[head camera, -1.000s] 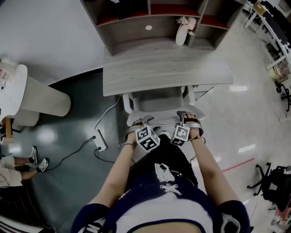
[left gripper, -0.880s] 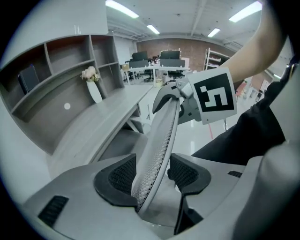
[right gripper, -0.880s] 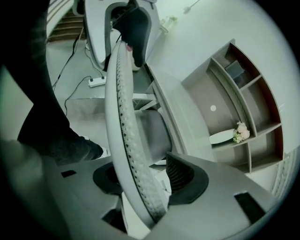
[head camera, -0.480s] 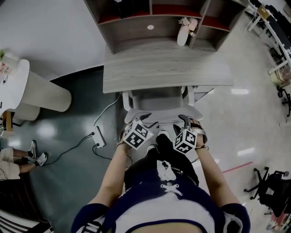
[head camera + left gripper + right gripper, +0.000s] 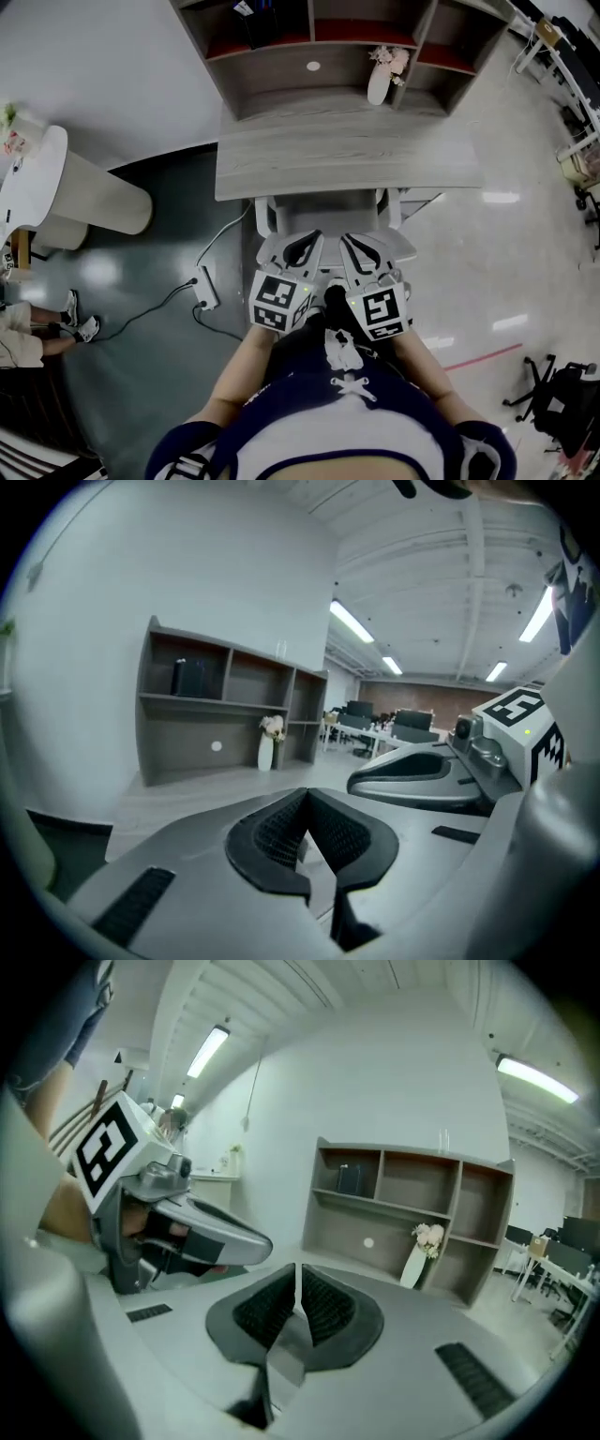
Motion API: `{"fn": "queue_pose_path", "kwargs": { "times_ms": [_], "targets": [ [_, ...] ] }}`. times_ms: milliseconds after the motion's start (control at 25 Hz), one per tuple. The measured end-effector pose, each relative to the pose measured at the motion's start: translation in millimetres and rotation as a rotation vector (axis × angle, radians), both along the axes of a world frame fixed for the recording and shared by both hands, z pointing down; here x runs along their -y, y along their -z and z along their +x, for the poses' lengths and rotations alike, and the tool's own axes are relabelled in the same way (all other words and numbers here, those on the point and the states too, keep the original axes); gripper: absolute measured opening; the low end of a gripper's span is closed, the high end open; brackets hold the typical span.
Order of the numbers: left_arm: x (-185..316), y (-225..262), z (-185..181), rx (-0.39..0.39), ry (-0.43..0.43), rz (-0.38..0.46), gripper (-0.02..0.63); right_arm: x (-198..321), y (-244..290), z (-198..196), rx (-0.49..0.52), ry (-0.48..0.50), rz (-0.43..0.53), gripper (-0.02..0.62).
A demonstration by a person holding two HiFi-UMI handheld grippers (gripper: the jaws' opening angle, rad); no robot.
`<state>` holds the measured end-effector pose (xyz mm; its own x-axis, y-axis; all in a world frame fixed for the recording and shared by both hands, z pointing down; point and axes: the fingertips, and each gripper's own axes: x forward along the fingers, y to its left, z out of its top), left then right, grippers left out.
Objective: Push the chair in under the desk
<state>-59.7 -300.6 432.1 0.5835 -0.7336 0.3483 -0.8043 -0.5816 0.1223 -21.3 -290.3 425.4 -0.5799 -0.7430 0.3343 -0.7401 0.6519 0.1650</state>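
Left gripper [image 5: 305,803]: jaws just closed, together, nothing between. Right gripper [image 5: 296,1279]: jaws just closed to a slit, empty. Both hover over the chair [image 5: 323,214]. Its seat is under the tabletop [image 5: 347,155], back at the edge. Risk, I judge: another shove with closed tips slips off the back, jolts the tabletop, rocks the vase [image 5: 380,82].

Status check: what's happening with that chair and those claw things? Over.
Left gripper shut, empty. Right gripper: jaws just closing, nothing between them. Chair partly under desk, neither gripper on it. Power strip beside it, apart.
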Motion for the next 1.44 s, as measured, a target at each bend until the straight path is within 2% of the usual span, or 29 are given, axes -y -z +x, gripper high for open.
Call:
{"fn": "queue_pose_path", "kwargs": {
  "times_ms": [80, 200, 320, 480, 920, 1440],
  "targets": [
    [-2, 13, 7, -0.028, 0.016, 0.025, 0.009, 6, 14, -3, 0.063, -0.041, 0.011, 0.020],
    [-4, 24, 17, -0.006, 0.002, 0.084, 0.009, 13, 27, -3, 0.190, -0.081, -0.030, 0.015],
    [-4, 29, 23, 0.007, -0.008, 0.106, 0.009, 15, 28, -1, 0.229, -0.094, -0.055, 0.011],
    [0, 36, 23, -0.028, 0.010, 0.112, 0.008, 15, 31, 0, 0.270, -0.096, -0.066, 0.009],
    [4, 32, 20, -0.043, 0.013, 0.095, 0.006, 18, 27, -2, 0.285, -0.125, -0.098, 0.008],
    [11, 24, 12, -0.027, 0.033, 0.067, 0.006, 26, 18, -12, 0.283, -0.097, -0.155, 0.008]
  ]
}}
